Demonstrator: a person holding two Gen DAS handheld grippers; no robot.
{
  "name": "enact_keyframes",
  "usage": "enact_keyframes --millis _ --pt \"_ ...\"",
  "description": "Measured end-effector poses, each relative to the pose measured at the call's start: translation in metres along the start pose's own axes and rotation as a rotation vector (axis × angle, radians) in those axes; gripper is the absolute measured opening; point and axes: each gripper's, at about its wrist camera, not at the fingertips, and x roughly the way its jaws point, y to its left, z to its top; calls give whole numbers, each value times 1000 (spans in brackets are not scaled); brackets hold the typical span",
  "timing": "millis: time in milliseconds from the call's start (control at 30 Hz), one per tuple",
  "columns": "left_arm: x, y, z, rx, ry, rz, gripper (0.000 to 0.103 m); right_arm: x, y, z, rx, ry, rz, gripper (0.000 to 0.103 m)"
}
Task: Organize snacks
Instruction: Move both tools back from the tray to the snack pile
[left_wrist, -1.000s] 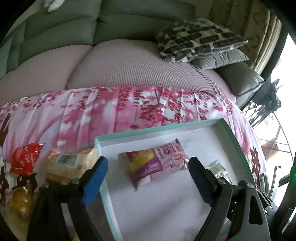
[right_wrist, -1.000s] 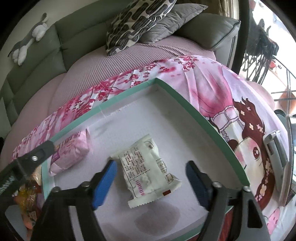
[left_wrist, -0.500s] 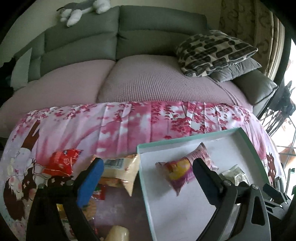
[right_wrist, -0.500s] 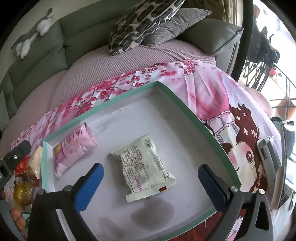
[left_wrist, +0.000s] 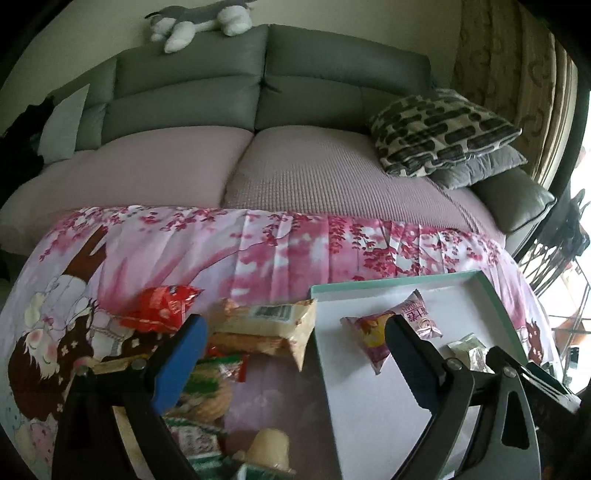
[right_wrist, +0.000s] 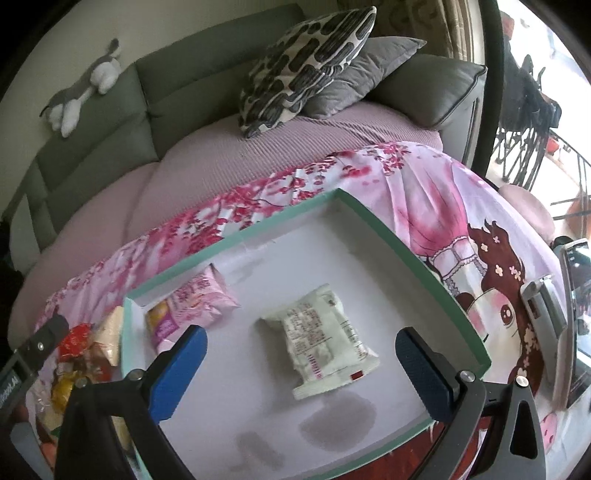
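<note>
**Snacks: two in the tray, a heap left outside**

Snacks split into two lots: a pink packet (right_wrist: 192, 306) and a white packet (right_wrist: 321, 339) lie apart inside the green-rimmed tray (right_wrist: 413, 254), while the rest sit piled (left_wrist: 236, 339) on the floral cloth (left_wrist: 280, 251) just left of it. The right gripper (right_wrist: 299, 354) hangs above the white packet, jaws spread wide, holding nothing. The left gripper (left_wrist: 295, 354) is also spread and empty, straddling the tray's left rim. Likely risks: reaching into the overlapped heap may pinch two wrappers together, or a finger may catch the rim and shove the tray.

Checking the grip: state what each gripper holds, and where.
Nothing is held. The right gripper is open above the white packet; the left gripper is open too.
</note>
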Motion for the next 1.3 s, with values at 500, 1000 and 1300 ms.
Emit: enact_keyframes --millis 500,1000,1300 --pt "-54 59 -15 -28 -29 86 97 -14 54 -25 -114 32 65 103" --pt "-89 161 -45 -228 9 197 97 -37 124 -51 -243 47 198 103" --pt "-73 175 -69 -293 105 149 97 -36 154 -80 -332 99 212 103"
